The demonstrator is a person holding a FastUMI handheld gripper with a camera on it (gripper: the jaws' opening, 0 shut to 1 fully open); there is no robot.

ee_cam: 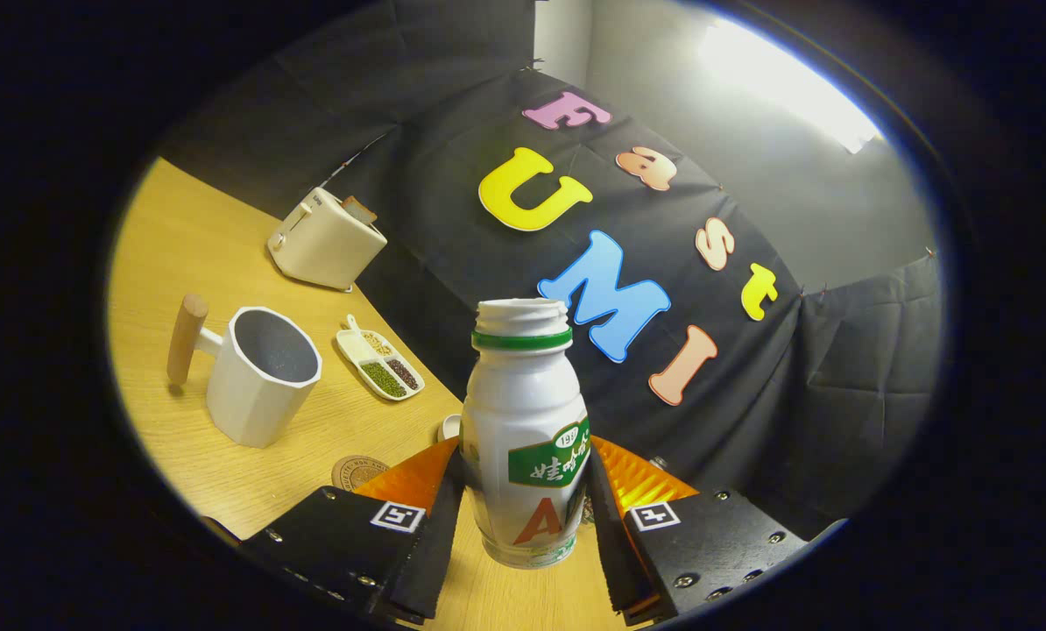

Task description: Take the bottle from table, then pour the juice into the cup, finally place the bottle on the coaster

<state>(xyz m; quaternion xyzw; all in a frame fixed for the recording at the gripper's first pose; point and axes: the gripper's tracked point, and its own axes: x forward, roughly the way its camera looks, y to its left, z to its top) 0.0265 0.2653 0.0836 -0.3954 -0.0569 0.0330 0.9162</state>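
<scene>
grip: we see the gripper closed down to bottle width, both fingers pressed on the sides of the bottle at its lower half
bottle: white, green neck ring, cap off (mouth open), held between the fingers, roughly upright relative to them; its base looks lifted off the table, though we can't be sure
cup: white faceted cup with wooden handle, standing on the table to the left and beyond the fingers, well apart from the bottle, looks empty
coaster: round coaster just beside the left finger, on the table, nearer than the cup
step: we judge it as carrying the bottle over to the cup, pour not yet done
how: we'd keep the squeeze firm (smooth plastic, could slip), bring the mouth over the cup opening before tipping, tilt slowly toward the cup
risk: early tilt spills on table; avoid the seed dish and toaster beyond the cup
</scene>
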